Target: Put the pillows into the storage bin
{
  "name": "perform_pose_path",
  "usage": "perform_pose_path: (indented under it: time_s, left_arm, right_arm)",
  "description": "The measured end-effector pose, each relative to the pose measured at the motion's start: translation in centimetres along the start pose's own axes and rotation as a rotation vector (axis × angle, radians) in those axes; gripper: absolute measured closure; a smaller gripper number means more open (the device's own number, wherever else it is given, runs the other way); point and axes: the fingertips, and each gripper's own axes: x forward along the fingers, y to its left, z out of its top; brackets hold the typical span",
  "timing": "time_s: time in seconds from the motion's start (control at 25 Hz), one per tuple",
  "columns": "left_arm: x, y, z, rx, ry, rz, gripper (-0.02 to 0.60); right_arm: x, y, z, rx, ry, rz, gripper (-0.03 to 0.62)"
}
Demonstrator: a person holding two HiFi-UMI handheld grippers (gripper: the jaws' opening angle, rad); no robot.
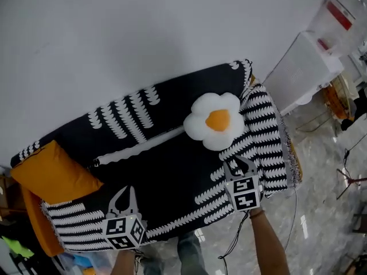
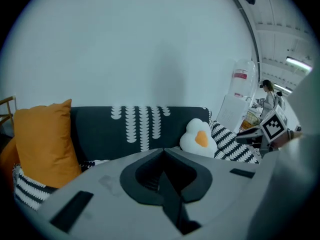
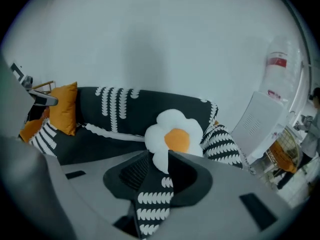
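An orange pillow (image 1: 54, 173) (image 2: 45, 141) leans upright at the left end of the black sofa with a white leaf pattern (image 1: 166, 165). A white fried-egg pillow (image 1: 215, 122) (image 3: 172, 134) rests against the backrest near the right end. My left gripper (image 1: 125, 192) (image 2: 162, 151) hovers over the front edge of the seat, right of the orange pillow, its jaws closed tip to tip and empty. My right gripper (image 1: 239, 166) (image 3: 160, 156) hangs just in front of and below the egg pillow, jaws slightly apart, touching nothing.
A white water dispenser (image 1: 304, 67) with a bottle (image 1: 338, 13) stands right of the sofa. More orange fabric (image 1: 34, 222) shows below the sofa's left arm. A wooden chair (image 2: 6, 109) sits far left. Cables and a stand (image 1: 350, 176) lie on the glossy floor.
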Motion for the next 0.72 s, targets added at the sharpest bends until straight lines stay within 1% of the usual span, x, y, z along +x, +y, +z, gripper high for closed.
perform_pose_path:
  time_s: [0.08, 0.24, 0.32, 0.48, 0.6, 0.72]
  left_arm:
    - [2.3, -1.0, -0.7, 0.009, 0.019, -0.022, 0.575]
    - [6.6, -2.8, -2.4, 0.094, 0.041, -0.052, 0.575]
    - [9.0, -3.4, -3.4, 0.115, 0.046, -0.063, 0.575]
    - [13.2, -4.1, -5.7, 0.111, 0.062, -0.072, 0.575]
    - [14.3, -4.9, -7.8, 0.098, 0.092, -0.074, 0.575]
    - [15.0, -5.5, -9.3, 0.085, 0.105, -0.086, 0.575]
  right_arm:
    - [2.7, -0.8, -1.2, -0.016, 0.025, 0.011, 0.477]
    - [7.8, -1.4, -3.7, -0.037, 0.075, 0.042, 0.477]
    - [10.6, -1.6, -4.8, -0.037, 0.089, 0.058, 0.477]
    - [15.5, -2.0, -6.5, -0.052, 0.113, 0.071, 0.476]
    - [17.1, -2.4, -7.5, -0.068, 0.139, 0.073, 0.476]
    - [18.6, -3.1, -7.8, -0.096, 0.156, 0.064, 0.476]
